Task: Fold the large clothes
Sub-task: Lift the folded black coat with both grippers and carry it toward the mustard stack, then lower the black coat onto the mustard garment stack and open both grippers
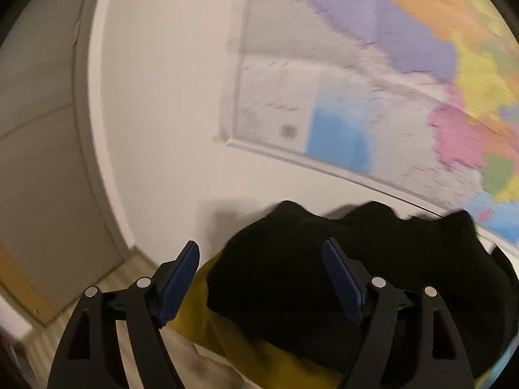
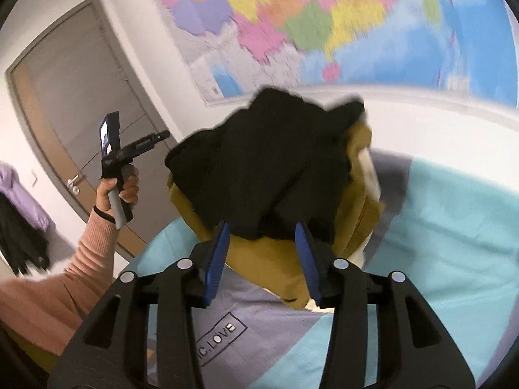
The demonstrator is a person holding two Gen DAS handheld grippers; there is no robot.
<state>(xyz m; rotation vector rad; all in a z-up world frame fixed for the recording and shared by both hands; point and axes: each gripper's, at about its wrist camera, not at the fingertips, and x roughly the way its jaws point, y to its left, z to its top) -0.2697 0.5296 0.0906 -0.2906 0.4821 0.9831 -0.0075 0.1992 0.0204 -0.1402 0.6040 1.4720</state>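
2 garments are seen piled on the bed: a black garment (image 2: 266, 162) lies on top of a mustard garment (image 2: 269, 259), both on the pale blue bedsheet (image 2: 438, 227) below a wall map (image 2: 292, 16). In the right wrist view the pile sits at 12 o'clock from the right gripper (image 2: 262, 236), whose blue pads (image 2: 219, 259) stand partly apart with nothing clamped; the black hem is seen just past the tips. The left gripper (image 1: 259, 253) is held wide apart and empty, the black cloth lying at 1 o'clock beyond it; in the right view the left hand (image 2: 120, 191) is raised at 9 o'clock, well clear of the pile. The step is judged to be a re-grasp of the black garment. 2 separate edges should be pinched, 1 layer only, so the mustard cloth is not dragged along, and the cloth should be lifted evenly and spread flat before any fold is made.
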